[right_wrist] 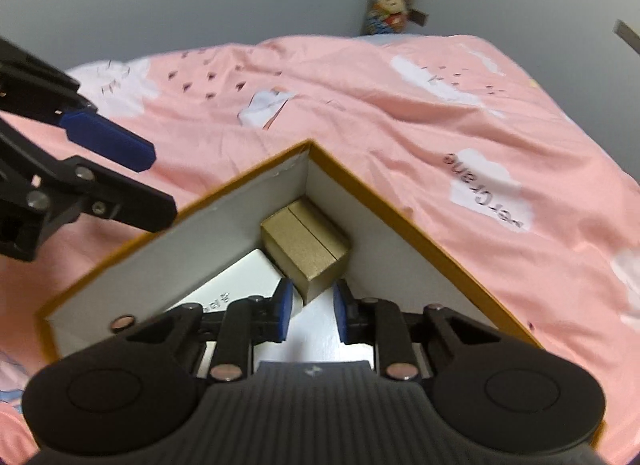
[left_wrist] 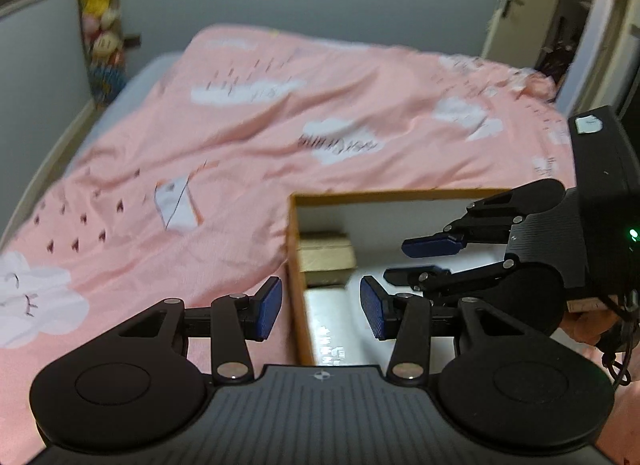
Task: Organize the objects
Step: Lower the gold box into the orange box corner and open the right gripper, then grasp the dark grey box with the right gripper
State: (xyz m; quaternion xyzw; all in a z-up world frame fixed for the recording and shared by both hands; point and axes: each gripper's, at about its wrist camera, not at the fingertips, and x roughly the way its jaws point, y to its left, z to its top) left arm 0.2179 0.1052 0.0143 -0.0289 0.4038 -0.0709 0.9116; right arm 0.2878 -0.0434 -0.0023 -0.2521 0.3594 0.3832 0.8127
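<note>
An open cardboard box with mustard-yellow outer walls and a white interior (right_wrist: 240, 201) sits on a bed covered by a pink quilt printed with white clouds (left_wrist: 360, 105). Inside, a small gold rectangular box (right_wrist: 306, 245) is tucked into the far corner, touching both inner walls, and a flat white box with dark printed characters (right_wrist: 240, 285) lies on the floor of the carton just beside it. The right gripper (right_wrist: 310, 313) reaches into the carton with its blue-padded jaws parted and holding nothing; the near corner of the gold box lies just ahead of the gap between the pads. The left gripper (left_wrist: 320, 311) hovers over the carton's left wall, its jaws spread wide and empty, one pad over the quilt and the other over the interior. A white paper tag with an orange edge (left_wrist: 178, 205) lies on the quilt, well apart from the carton. A column of plush toys (left_wrist: 100, 25) hangs in the grey wall's corner.
</note>
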